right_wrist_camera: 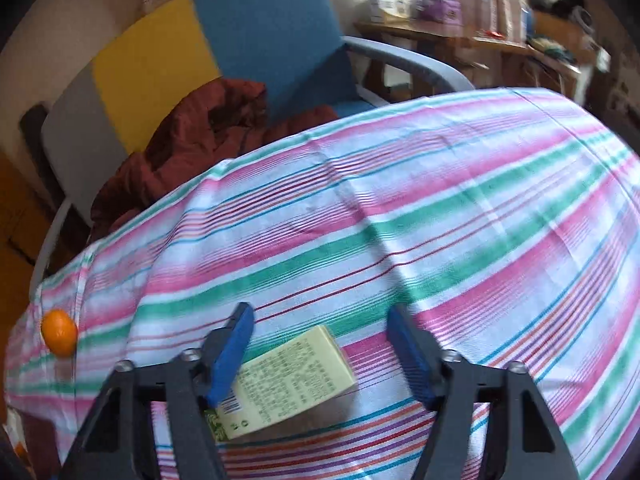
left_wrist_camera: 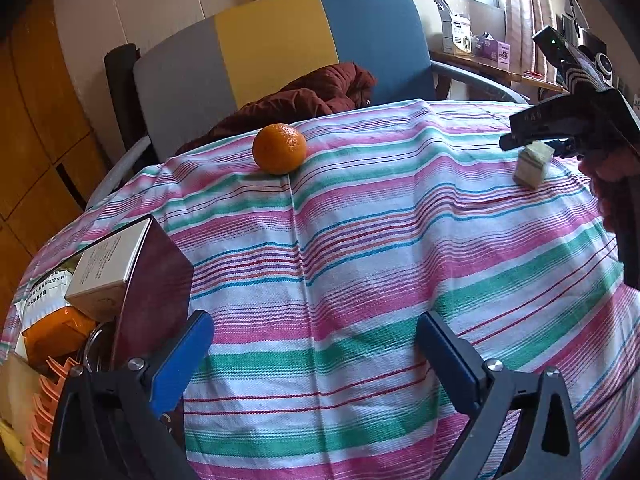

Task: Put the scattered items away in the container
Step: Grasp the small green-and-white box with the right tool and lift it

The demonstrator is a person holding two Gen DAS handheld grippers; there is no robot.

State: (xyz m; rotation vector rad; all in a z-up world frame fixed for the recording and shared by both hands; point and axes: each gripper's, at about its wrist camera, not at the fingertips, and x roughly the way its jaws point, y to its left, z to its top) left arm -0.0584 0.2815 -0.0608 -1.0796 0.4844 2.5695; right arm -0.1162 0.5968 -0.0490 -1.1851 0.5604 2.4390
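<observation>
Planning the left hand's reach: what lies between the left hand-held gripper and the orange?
Only bare striped tablecloth, seen in the left wrist view, between left hand-held gripper and orange.

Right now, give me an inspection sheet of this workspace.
Surface: pink, green and white striped cloth over the table, creased.
Job's things: round orange fruit loose near the far edge; pale yellow printed carton flat on the cloth; dark red container at left, already holding boxes.
Clutter: nothing seen.
Grippers: left gripper open and empty; right gripper open, straddling the carton.
Cables: nothing seen.
Surroundings: grey, yellow and blue chair with a dark red garment; crowded wooden shelf.
</observation>
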